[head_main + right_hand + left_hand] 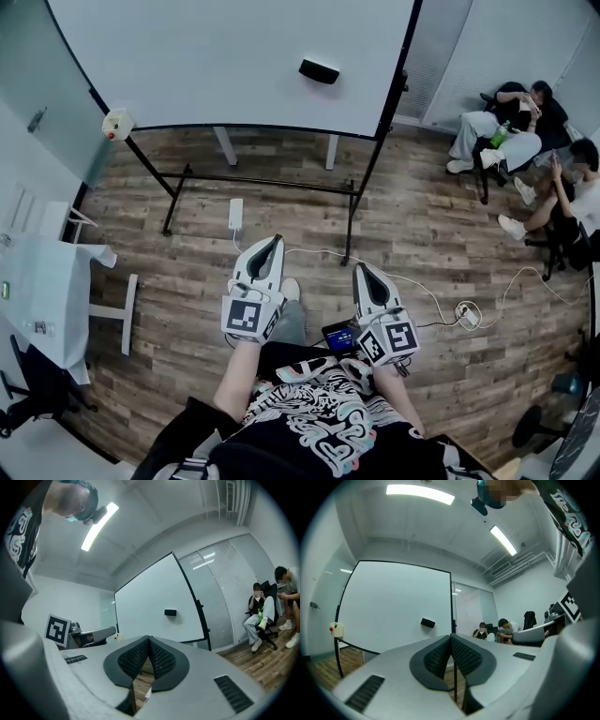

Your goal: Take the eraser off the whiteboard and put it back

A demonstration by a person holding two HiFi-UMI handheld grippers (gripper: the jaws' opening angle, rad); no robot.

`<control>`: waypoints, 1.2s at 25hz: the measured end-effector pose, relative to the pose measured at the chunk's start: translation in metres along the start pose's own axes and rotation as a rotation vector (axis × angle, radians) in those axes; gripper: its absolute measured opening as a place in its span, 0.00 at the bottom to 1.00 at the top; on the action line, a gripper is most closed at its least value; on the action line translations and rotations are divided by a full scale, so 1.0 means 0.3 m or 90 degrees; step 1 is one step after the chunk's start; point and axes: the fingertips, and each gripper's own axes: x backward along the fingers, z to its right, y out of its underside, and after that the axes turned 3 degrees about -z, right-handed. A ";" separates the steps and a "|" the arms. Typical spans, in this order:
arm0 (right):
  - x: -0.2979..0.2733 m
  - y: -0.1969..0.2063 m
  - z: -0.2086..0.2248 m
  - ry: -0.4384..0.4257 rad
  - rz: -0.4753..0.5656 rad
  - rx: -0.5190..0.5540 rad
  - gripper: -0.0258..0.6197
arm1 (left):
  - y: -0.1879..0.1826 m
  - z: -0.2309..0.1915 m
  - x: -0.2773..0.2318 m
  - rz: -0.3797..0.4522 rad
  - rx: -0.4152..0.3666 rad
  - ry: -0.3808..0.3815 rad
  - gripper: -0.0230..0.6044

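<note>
A black eraser (319, 70) clings to the right part of the whiteboard (206, 56); it also shows as a small dark block in the left gripper view (427, 623) and the right gripper view (170, 612). My left gripper (268, 246) is shut and empty, pointing level at the board from well in front of it. My right gripper (365, 273) is beside it, also shut with nothing between its pads. Both stand some way short of the eraser.
The whiteboard stands on a black frame (356, 192) on a wood floor. A power strip (235, 214) and white cables (441, 305) lie on the floor. Seated people (525, 131) are at the right. A white table (42, 281) is at the left.
</note>
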 end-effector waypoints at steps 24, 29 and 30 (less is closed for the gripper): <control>-0.861 -0.069 0.252 0.003 -0.015 0.026 0.09 | -0.014 -0.535 -0.743 -0.017 -0.014 0.040 0.08; -0.969 -0.063 0.275 0.022 -0.018 0.032 0.09 | -0.028 -0.613 -0.837 -0.017 -0.028 0.058 0.08; -0.982 -0.061 0.279 0.027 -0.018 0.030 0.09 | -0.021 -0.620 -0.851 -0.021 -0.036 0.065 0.08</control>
